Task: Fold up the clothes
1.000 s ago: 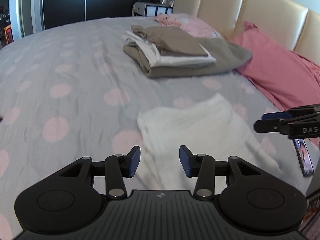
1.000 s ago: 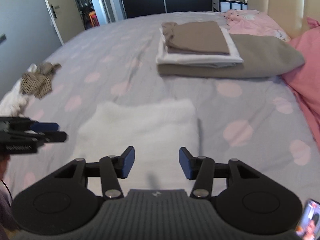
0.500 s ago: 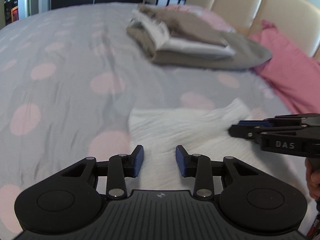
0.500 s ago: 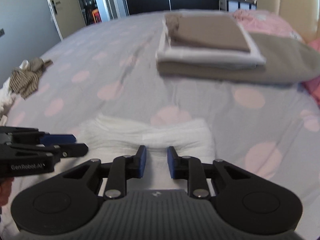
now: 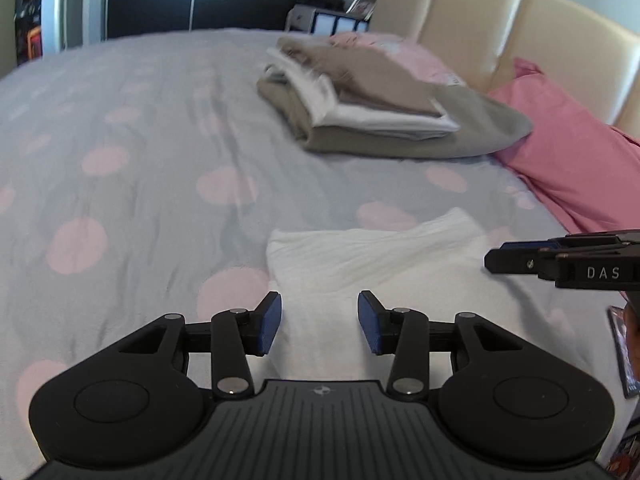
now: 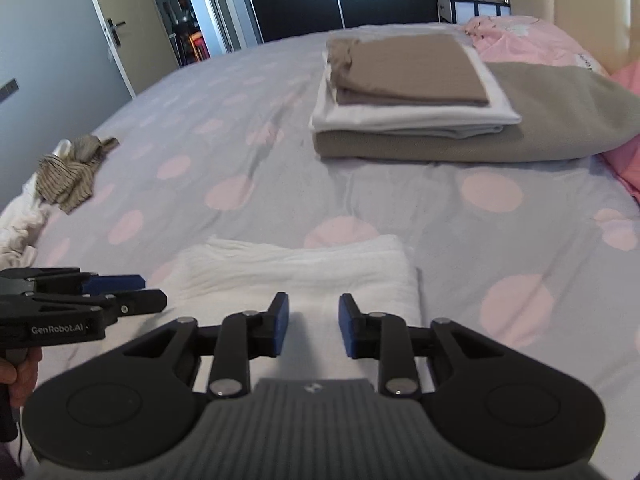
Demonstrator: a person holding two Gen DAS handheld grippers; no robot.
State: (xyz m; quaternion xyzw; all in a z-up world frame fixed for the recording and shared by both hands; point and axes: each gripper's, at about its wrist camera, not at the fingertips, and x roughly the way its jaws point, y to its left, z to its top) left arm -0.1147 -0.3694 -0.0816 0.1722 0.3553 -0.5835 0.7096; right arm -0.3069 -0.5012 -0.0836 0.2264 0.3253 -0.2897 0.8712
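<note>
A white folded garment (image 5: 372, 264) lies flat on the grey bedspread with pink dots (image 5: 140, 152); it also shows in the right wrist view (image 6: 296, 276). My left gripper (image 5: 319, 322) is open and empty just above the garment's near left part. My right gripper (image 6: 312, 324) is open and empty above its near edge. The right gripper shows from the side in the left wrist view (image 5: 560, 262), the left one in the right wrist view (image 6: 80, 304). A stack of folded beige and white clothes (image 6: 404, 92) lies farther up the bed (image 5: 360, 96).
A pink pillow (image 5: 568, 152) and pink bedding (image 6: 524, 40) lie by the cream headboard (image 5: 500, 28). A striped crumpled garment (image 6: 68, 172) and white cloth (image 6: 16, 232) lie at the bed's left edge. A phone (image 5: 622, 348) lies at the right. A door (image 6: 124, 28) stands behind.
Both grippers had narrowed low over the white garment half a second ago. They have since opened wider and pulled back slightly, leaving the garment lying flat.
</note>
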